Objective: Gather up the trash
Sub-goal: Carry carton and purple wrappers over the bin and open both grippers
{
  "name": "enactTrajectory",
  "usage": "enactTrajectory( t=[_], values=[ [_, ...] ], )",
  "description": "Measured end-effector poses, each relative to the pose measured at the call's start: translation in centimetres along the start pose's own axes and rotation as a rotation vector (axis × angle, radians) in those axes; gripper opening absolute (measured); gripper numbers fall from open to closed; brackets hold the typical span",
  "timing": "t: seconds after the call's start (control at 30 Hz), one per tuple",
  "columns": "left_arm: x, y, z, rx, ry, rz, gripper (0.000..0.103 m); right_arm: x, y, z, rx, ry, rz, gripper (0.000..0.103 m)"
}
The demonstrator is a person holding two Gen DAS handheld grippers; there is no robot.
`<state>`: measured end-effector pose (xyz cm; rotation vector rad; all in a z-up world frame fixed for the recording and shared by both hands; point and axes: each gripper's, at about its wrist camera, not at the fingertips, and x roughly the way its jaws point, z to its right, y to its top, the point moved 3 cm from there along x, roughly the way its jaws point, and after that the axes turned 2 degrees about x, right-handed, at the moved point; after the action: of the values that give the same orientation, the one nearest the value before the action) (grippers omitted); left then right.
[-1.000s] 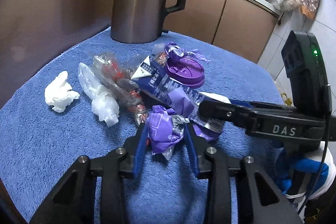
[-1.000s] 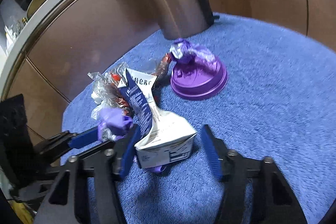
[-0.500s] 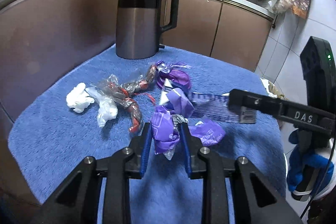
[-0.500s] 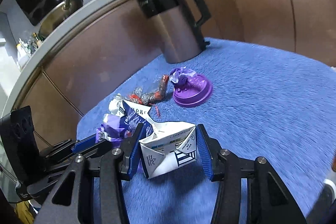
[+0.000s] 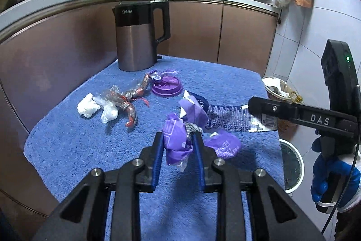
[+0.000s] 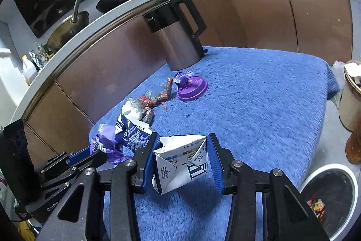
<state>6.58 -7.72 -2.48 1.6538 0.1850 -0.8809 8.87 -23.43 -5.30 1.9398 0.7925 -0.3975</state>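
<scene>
Aloft, both grippers' fingers (image 5: 158, 150) around trash.

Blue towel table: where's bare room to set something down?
Free: the blue towel from the purple plastic lid to the far-right edge. Crowded: the left strip, with white tissue wad and twisted clear wrappers up to the steel kettle.
</scene>
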Motion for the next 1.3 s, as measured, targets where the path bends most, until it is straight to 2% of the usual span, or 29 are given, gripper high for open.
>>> enactTrajectory(
  t=[0.3,0.6,0.77,0.87,1.0,1.2,1.3],
  values=[
    [-2.4,0.6,1.4,0.013,-0.002,0.039,0.024,-3.2,-0.4,0.8,0.060,0.017,0.056,0.042],
    [-3.9,1.0,-0.2,-0.087,-0.070,0.049,0.024,-5.9,-0.4,1.2,0.089,0.033,0.106,0.042],
    [-4.8,1.6,0.4,-0.082,-0.077,0.061,0.024,-7.3,-0.6,1.9,0.116,0.046,0.140,0.042],
    [-5.0,2.0,2.7,-0.044,-0.106,0.061,0.024,-8.7,-0.8,3.0,0.135,0.043,0.164,0.042],
    [-4.4,2.2,7.1,0.017,-0.178,0.045,0.024,-11.8,-1.8,6.0,0.161,-0.013,0.197,0.042],
    [-1.5,2.0,15.4,0.119,-0.305,-0.027,0.024,-17.1,-5.4,13.5,0.243,-0.198,0.211,0.042],
    [0.5,1.8,19.6,0.162,-0.360,-0.067,0.024,-18.4,-7.1,16.9,0.293,-0.278,0.200,0.042]
  ],
)
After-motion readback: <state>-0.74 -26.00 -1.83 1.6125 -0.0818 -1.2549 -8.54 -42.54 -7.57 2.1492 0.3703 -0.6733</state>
